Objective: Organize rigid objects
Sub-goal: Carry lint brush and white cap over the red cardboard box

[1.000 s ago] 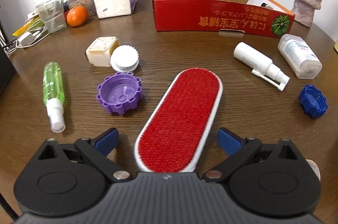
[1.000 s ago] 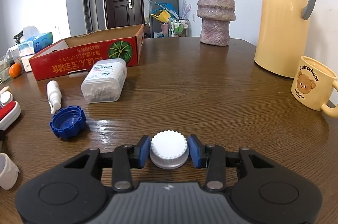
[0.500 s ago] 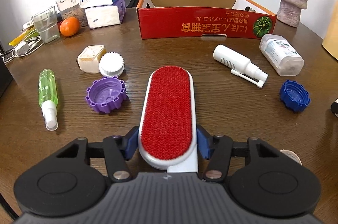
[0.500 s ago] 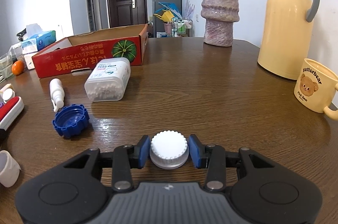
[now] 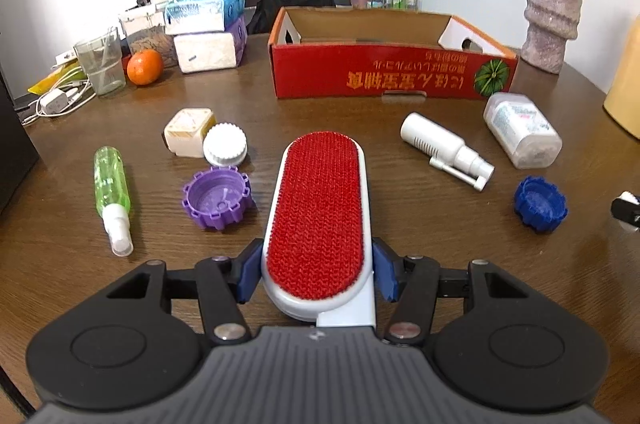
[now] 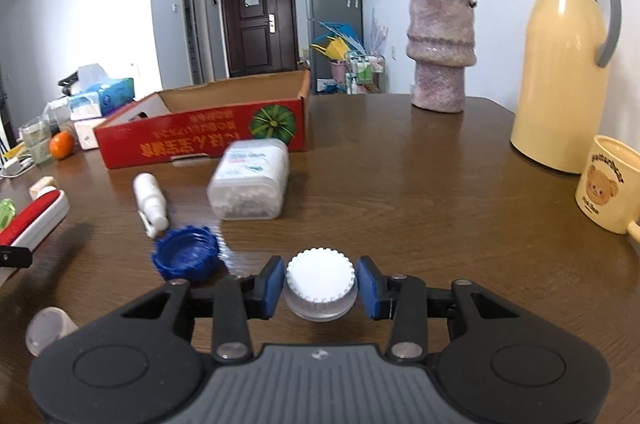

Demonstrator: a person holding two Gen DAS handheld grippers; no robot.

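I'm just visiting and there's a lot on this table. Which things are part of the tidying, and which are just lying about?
Part of the job: lint brush, white cap, purple cap, blue cap, spray bottles, red box.

Lying about: vase, thermos, mug, orange, tissues.

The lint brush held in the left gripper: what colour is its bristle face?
Red, set in a white body; clearest in the left wrist view.

I see soft, even daylight in both views, brightest on the white wall at ten o'clock in the left wrist view. My round brown wooden table (image 6: 400,184) shows pale glare streaks near the ridged blue plastic cap (image 6: 185,258). Fisheye bending curves every edge; corners go black; focus stays sharp throughout.
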